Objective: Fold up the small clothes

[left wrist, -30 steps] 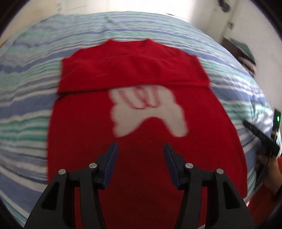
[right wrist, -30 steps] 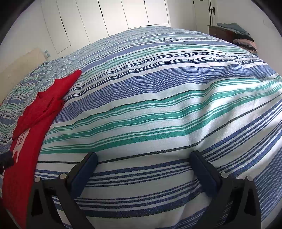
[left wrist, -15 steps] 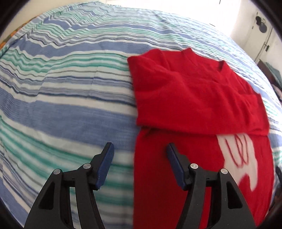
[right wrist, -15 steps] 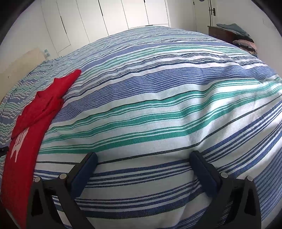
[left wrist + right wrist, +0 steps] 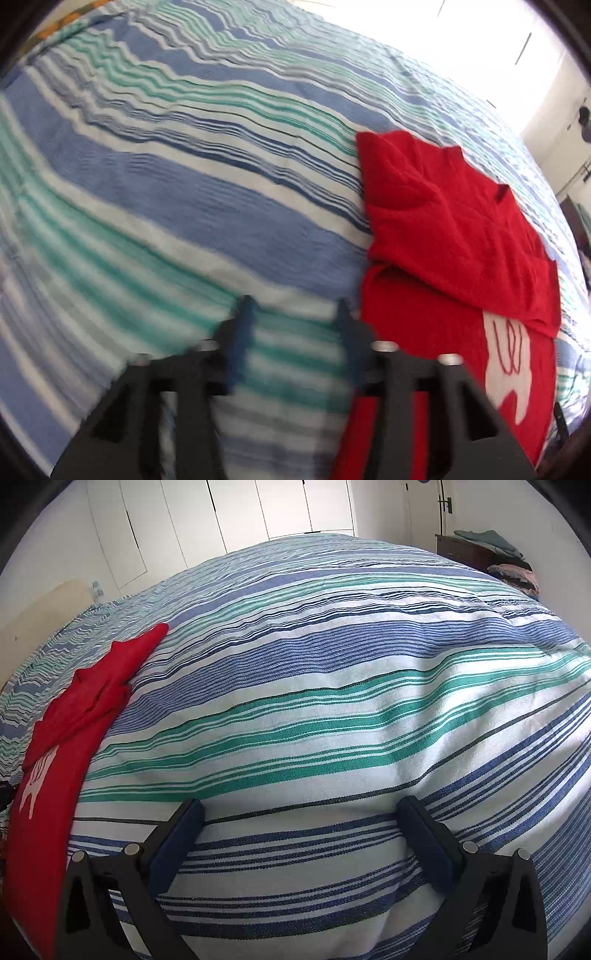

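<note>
Shirt edge sits just right of the left tongs

Stripes of blue, green and white run across the bedspread [image 5: 155,206], and over that bare cloth, at the left of the scene, hang the left tongs [image 5: 291,314]. Their jaws are opening, with nothing between them but the bedspread below. Directly to their right begins the red shirt [image 5: 454,258]: its left edge runs almost level with the right-hand finger [image 5: 345,332] of these tongs, and in the blur I cannot tell whether the finger touches the cloth. From there the shirt stretches ahead and to the right, its long axis running away from the tongs, with the sleeves already folded across the chest and the white print [image 5: 506,365] showing below that fold, nearer the tongs.

Further right, the right tongs [image 5: 301,812] stand wide apart and empty over plain bedspread. From them the shirt lies well off to the left, only its right side edge in sight.

The left tongs are clearly the nearer. As I judge it, the next move would be a lengthwise fold, and it depends on the left tongs shifting a little right to catch that side edge.
</note>
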Motion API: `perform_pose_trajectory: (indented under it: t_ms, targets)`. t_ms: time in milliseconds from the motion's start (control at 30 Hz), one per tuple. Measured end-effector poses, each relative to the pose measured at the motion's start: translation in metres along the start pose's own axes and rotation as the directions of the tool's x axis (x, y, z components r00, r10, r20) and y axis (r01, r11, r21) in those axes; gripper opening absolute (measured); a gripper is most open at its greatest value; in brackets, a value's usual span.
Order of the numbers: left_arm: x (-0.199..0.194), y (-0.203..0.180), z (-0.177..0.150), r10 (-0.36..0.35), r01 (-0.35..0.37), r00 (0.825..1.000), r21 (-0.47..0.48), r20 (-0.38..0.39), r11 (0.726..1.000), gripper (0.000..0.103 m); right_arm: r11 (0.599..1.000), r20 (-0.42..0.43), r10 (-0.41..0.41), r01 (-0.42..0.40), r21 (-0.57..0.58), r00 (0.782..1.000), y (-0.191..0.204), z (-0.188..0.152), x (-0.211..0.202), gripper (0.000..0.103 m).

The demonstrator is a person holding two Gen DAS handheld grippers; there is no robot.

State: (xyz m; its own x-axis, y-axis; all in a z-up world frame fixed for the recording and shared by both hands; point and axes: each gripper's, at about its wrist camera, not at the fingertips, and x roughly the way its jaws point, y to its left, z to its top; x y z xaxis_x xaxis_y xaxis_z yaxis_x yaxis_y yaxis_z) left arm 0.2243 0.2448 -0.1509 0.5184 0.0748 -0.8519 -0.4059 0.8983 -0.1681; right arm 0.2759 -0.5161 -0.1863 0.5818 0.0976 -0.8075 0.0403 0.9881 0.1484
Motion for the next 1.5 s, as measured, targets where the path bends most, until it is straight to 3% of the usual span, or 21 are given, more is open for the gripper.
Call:
perform_pose_trajectory:
  t_ms: [33,67,200,300,400,500,600,1000,1500]
  targets:
    - [-0.013,0.004,-0.007,0.012,-0.012,0.999,-0.007,0.030,1.000,0.082,1.000,0.000,0.000,0.000,0.000,1.000,0.000,0.000,0.000,0.103]
    - [-0.026,0.008,-0.015,0.015,-0.014,0.998,-0.013,0.062,1.000,0.088,1.000,0.000,0.000,0.000,0.000,1.000,0.000,0.000,0.000,0.103]
    - [-0.049,0.026,-0.046,0.019,-0.017,0.997,-0.026,0.079,1.000,0.095,1.000,0.000,0.000,0.000,0.000,1.000,0.000,0.000,0.000,0.103]
    - [-0.027,0.047,-0.074,0.084,-0.085,0.996,-0.054,-0.011,0.995,0.097,1.000,-0.002,-0.002,0.002,-0.001,1.000,0.000,0.000,0.000,0.103]
    - [-0.019,0.041,-0.084,0.091,-0.090,0.995,-0.017,0.040,0.996,0.103,1.000,-0.009,-0.012,0.012,-0.005,1.000,0.001,0.000,0.000,0.103]
    - [-0.014,0.026,-0.089,0.150,-0.153,0.987,0.054,0.053,0.987,0.102,0.999,-0.017,-0.029,0.028,-0.014,0.999,0.004,0.000,0.001,0.103]
    - [-0.015,0.027,-0.092,0.125,-0.127,0.990,0.031,0.057,0.991,0.102,0.999,-0.026,-0.042,0.041,-0.024,0.999,0.007,0.001,0.002,0.103]
    - [-0.013,0.031,-0.094,0.134,-0.137,0.987,0.028,0.083,0.990,0.102,0.997,-0.036,-0.071,0.070,-0.045,0.997,0.013,0.001,0.006,0.103]
    - [-0.011,0.027,-0.093,0.137,-0.143,0.985,0.044,0.101,0.989,0.103,0.998,-0.026,-0.056,0.055,-0.035,0.998,0.010,0.000,0.004,0.103]
